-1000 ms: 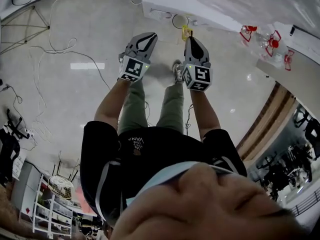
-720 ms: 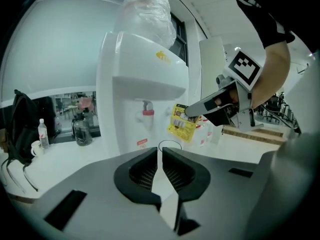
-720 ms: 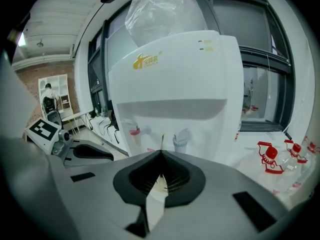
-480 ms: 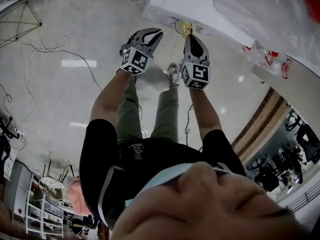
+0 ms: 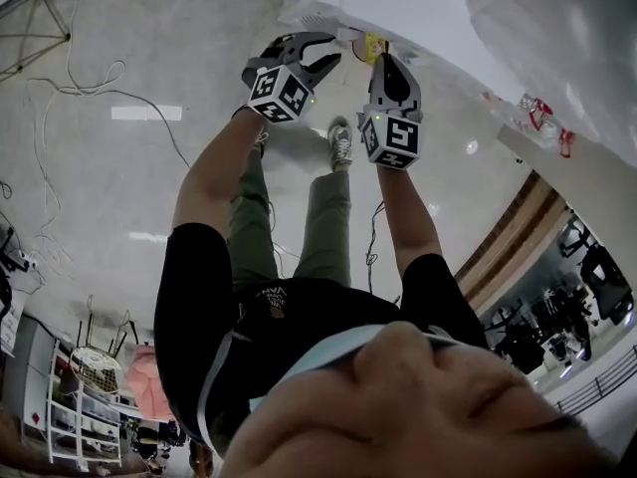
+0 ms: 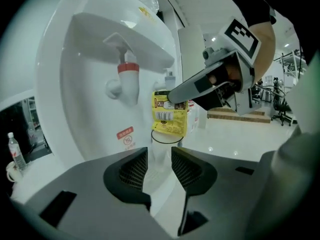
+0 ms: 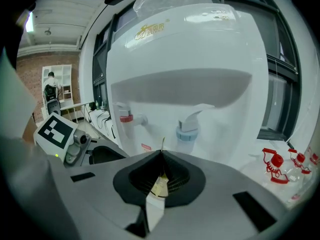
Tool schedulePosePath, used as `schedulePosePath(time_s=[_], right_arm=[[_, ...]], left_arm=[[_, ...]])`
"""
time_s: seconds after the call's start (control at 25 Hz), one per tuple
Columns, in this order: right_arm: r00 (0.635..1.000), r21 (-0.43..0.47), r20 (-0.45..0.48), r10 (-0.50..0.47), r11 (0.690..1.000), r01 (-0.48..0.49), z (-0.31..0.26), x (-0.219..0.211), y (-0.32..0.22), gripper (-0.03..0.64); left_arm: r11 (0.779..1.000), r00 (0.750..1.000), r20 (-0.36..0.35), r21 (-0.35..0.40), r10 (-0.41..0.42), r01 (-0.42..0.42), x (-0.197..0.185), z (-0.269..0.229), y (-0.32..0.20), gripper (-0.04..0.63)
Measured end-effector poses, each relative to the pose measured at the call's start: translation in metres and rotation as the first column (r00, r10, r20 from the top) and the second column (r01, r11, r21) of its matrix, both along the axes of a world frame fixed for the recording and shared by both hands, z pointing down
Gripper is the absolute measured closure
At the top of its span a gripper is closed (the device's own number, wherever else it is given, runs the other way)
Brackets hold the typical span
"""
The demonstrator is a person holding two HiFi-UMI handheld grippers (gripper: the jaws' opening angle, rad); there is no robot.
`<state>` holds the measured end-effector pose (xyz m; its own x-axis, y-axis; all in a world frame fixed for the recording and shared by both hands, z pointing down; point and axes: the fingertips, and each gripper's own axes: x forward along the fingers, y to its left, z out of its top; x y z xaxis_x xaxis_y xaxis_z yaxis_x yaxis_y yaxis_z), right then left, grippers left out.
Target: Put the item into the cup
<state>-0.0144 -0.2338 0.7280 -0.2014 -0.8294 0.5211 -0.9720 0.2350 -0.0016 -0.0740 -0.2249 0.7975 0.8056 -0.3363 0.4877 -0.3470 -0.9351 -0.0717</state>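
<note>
Our left gripper (image 5: 328,53) is opening its jaws. The clear cup (image 6: 165,141) stands between them, untouched by the pads, in front of the white water dispenser (image 6: 85,89) and lower right of its red tap (image 6: 129,79). Above the cup hangs the yellow sachet (image 6: 169,115), its lower edge at the rim, and our right gripper (image 6: 172,98) is clamped on its top.

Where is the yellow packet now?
In the left gripper view, the yellow packet hangs from the right gripper over the clear cup, right of the red tap.
</note>
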Motion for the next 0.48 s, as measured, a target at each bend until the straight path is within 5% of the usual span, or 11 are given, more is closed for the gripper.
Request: schedulePosePath(time_s=[0.48], right_arm=[[0.995, 0.035, -0.097, -0.038, 0.999, 0.041, 0.013, 0.0, -0.002, 0.574]], left_arm=[[0.997, 0.994, 0.075, -0.019, 0.079, -0.078, 0.019, 0.035, 0.0, 0.431]])
